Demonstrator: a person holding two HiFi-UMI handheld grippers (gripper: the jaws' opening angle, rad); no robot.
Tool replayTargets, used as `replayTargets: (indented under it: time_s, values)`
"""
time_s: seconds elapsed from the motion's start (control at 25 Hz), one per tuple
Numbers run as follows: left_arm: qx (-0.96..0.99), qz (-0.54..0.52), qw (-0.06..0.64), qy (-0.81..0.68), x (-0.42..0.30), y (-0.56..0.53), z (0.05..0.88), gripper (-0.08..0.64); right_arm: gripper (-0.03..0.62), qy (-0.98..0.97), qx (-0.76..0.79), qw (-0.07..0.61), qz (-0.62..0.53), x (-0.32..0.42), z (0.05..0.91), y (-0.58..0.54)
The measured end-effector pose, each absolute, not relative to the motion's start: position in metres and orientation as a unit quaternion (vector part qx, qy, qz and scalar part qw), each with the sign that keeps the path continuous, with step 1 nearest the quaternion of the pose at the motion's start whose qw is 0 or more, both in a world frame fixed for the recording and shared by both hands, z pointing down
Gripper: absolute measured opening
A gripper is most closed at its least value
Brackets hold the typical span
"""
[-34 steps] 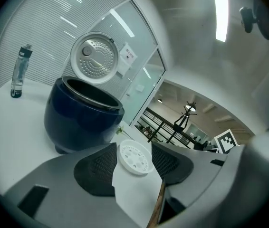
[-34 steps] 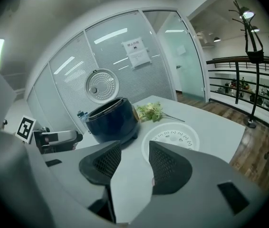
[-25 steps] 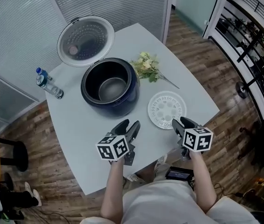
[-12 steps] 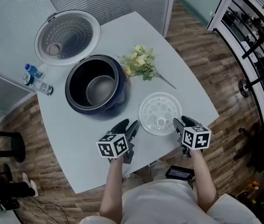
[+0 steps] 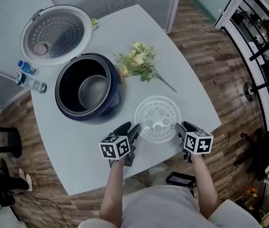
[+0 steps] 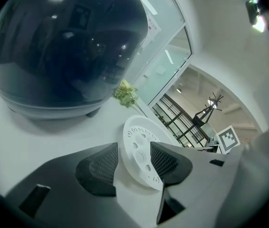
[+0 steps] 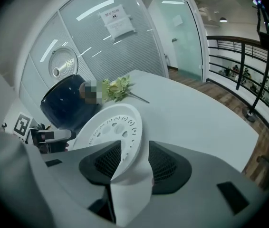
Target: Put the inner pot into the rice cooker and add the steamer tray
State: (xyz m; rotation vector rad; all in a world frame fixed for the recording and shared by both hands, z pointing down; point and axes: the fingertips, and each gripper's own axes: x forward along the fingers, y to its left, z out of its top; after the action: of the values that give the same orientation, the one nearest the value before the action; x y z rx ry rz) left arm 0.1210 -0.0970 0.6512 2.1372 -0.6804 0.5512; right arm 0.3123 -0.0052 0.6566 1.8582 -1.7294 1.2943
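Note:
The white perforated steamer tray (image 5: pixel 158 118) lies flat on the table near its front edge. My left gripper (image 5: pixel 133 129) is at its left rim and my right gripper (image 5: pixel 178 128) at its right rim. In the left gripper view the tray (image 6: pixel 141 146) shows between the spread jaws of that gripper (image 6: pixel 133 161), pads not pressing. The right gripper (image 7: pixel 134 161) likewise straddles the tray's rim (image 7: pixel 113 125), open. The dark blue rice cooker (image 5: pixel 108 108) stands behind with its lid (image 5: pixel 53 31) swung up. The metal inner pot (image 5: pixel 92 91) sits inside it.
A bunch of flowers (image 5: pixel 134 61) lies right of the cooker, behind the tray. A water bottle (image 5: pixel 27 81) lies at the table's (image 5: pixel 87 137) left edge. The table's front edge runs just behind my grippers. Wooden floor surrounds the table.
Both grippers have come down and forward from in front of the tray to its two sides. The tray and cooker stay where they were on the table.

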Motion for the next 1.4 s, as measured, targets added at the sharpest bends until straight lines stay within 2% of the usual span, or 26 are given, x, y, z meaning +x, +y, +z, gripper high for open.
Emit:
replayTargets:
  time_s: [0.24,0.4,0.56,0.6,1.12,1.4]
  values:
    - [0.838,0.226,0.406,-0.286,0.126,-0.099,0.664,0.220,0.184,-0.608,0.632,0.131,0.462,0.318,0.667,-0.016]
    - [0.834,0.226,0.406,-0.296,0.129,-0.096,0.668,0.180,0.182,-0.615,0.623,0.119,0.468,0.317,0.668,-0.017]
    - [0.832,0.227,0.407,-0.301,0.132,-0.092,0.671,0.096,0.103,-0.630,0.608,0.109,0.470,0.311,0.667,-0.019]
    - [0.831,0.225,0.408,-0.304,0.132,-0.091,0.671,0.086,0.103,-0.631,0.607,0.110,0.471,0.310,0.667,-0.020]
    - [0.832,0.230,0.404,-0.301,0.140,-0.083,0.660,0.083,0.095,-0.635,0.604,0.095,0.472,0.320,0.657,-0.012]
    - [0.844,0.196,0.396,-0.305,0.144,-0.091,0.627,0.071,0.089,-0.646,0.608,0.069,0.456,0.323,0.623,-0.016]
